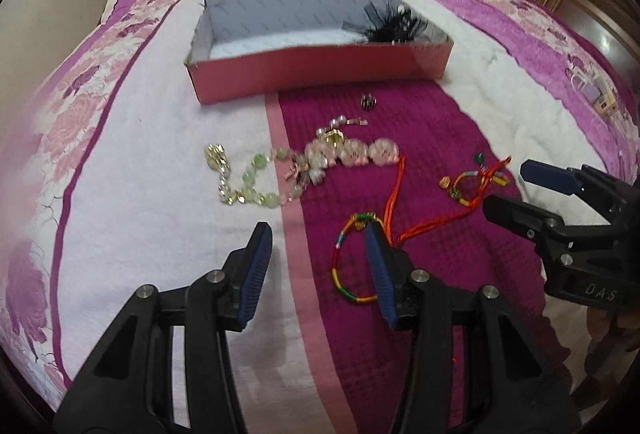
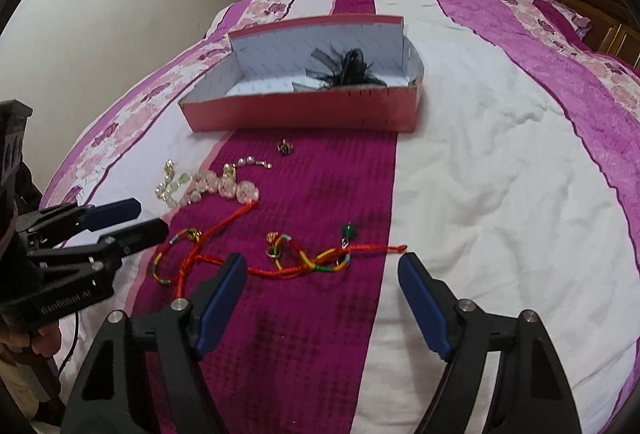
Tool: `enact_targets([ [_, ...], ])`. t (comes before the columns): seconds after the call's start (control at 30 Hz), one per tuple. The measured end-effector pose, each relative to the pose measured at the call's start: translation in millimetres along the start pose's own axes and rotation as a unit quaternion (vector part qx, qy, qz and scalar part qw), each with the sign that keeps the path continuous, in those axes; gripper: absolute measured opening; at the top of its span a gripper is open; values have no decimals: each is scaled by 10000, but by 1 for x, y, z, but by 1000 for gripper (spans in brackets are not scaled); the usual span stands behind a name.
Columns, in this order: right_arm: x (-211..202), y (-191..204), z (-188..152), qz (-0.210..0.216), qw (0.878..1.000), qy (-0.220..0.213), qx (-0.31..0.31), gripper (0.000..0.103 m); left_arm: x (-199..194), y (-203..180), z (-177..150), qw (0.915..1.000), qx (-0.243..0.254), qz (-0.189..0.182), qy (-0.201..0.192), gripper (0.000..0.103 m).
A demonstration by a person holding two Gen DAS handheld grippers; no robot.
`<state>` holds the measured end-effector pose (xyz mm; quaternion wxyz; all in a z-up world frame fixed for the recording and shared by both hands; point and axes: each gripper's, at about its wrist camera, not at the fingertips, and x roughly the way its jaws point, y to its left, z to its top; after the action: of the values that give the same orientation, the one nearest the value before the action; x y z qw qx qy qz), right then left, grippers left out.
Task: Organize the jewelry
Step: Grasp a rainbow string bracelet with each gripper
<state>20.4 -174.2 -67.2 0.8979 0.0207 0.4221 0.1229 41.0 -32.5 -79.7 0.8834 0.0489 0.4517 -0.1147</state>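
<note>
Both claws released: left gripper (image 1: pixel 318 238) straddles a rainbow thread bracelet (image 1: pixel 352 262), right gripper (image 2: pixel 322 266) near red cord (image 2: pixel 360 249); pink box (image 2: pixel 304 118) beyond

The left wrist view looks low across the bed (image 1: pixel 160 162) from its near edge, toward the pink box (image 1: pixel 320 74) and wardrobe. The right wrist view sits just to its right, facing the same way, slightly higher. Both share the box (image 2: pixel 304 114), the bed's magenta middle stripe and each other's gripper.
</note>
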Motion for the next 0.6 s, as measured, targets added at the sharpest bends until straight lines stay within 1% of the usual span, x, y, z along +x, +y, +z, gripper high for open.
enact_targets([
  [0.1,6,1,-2,13,10000,72,-42,72,6,0,-3,10000,-9,8,95,39],
  [0.17,9,1,-3,15,9999,88,-52,66,8,-1,-4,9999,-11,18,127,39],
  [0.2,11,1,-3,14,9999,93,-51,65,9,-1,-5,9999,8,24,119,38],
  [0.27,14,1,-3,9,9999,91,-61,58,10,-4,-5,9999,51,30,126,34],
  [0.3,15,1,-3,4,9999,93,-67,56,11,-5,-6,9999,79,7,138,30],
  [0.33,16,0,-3,-14,9999,93,-80,52,11,-6,-6,9998,99,-17,146,25],
  [0.37,17,0,-2,-11,9999,86,-92,48,12,-7,-6,9998,113,-36,150,23],
  [0.4,18,0,-2,-6,9999,81,-101,46,12,-9,-6,9998,134,-58,154,17],
  [0.43,19,0,-2,5,9999,75,-126,42,12,-10,-6,9997,158,-82,153,11],
  [0.47,19,1,-3,5,9999,69,-146,38,12,-12,-7,9996,189,-112,147,8],
  [0.5,19,2,-3,-29,9998,54,-182,36,12,-13,-7,9996,208,-138,144,1],
  [0.53,19,2,-3,-34,9998,34,-202,33,12,-13,-7,9995,218,-151,143,0],
  [0.6,19,1,-4,10,9998,12,-189,30,11,-14,-7,9995,244,-171,133,0],
])
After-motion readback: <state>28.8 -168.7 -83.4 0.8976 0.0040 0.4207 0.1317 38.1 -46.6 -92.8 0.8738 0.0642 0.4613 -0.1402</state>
